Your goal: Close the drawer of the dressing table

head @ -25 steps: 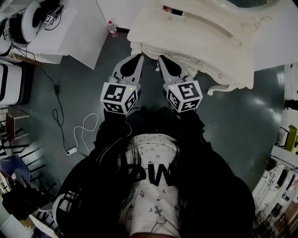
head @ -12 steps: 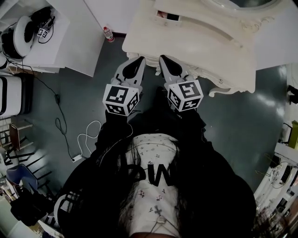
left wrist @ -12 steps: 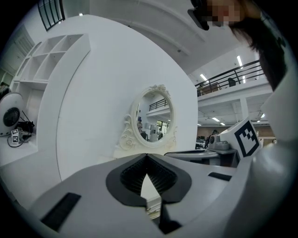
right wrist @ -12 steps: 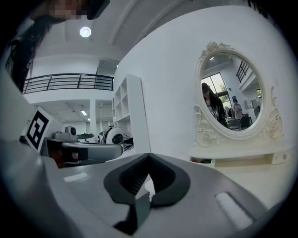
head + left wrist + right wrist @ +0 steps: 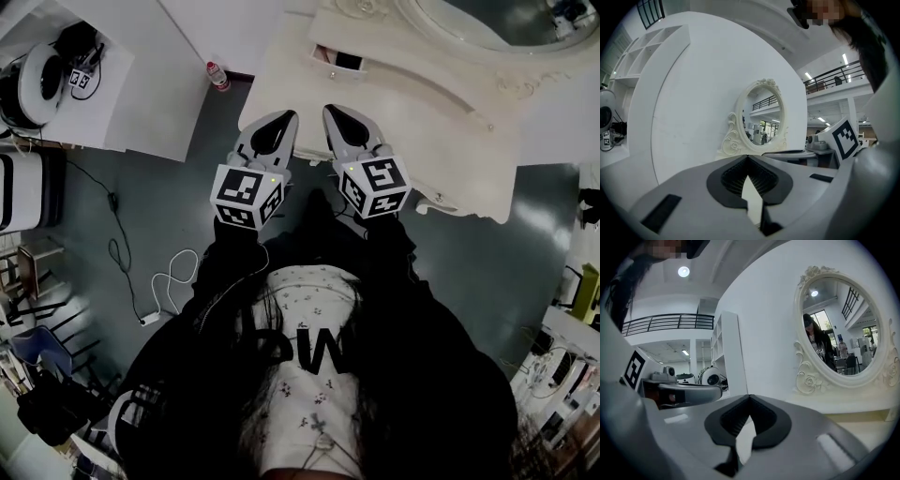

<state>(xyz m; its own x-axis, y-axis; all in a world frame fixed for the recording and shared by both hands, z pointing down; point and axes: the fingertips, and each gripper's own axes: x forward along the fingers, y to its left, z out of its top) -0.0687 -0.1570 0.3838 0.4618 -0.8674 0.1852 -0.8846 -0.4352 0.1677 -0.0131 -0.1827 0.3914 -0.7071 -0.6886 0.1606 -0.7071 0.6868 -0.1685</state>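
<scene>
The cream dressing table [image 5: 450,122] fills the top right of the head view, its oval mirror [image 5: 506,23] at the back. A small compartment [image 5: 336,59] on its raised back part stands open and dark. My left gripper [image 5: 279,118] and right gripper [image 5: 336,112] are side by side, tips over the table's front left edge. The drawer front below that edge is hidden. Both are shut with nothing between the jaws. The left gripper [image 5: 748,157] looks at the mirror [image 5: 761,119]. The right gripper [image 5: 749,397] sees the mirror [image 5: 839,329] to its right.
A white desk [image 5: 141,84] with a round device [image 5: 42,70] stands at the left. A small bottle [image 5: 217,75] sits on the dark floor between desk and table. A white cable [image 5: 169,281] lies on the floor, and chairs [image 5: 37,328] are at the far left.
Both grippers have moved forward together, from just short of the table's front to over its edge. The carved front seen earlier is now hidden under the top. The jaws stayed shut.
</scene>
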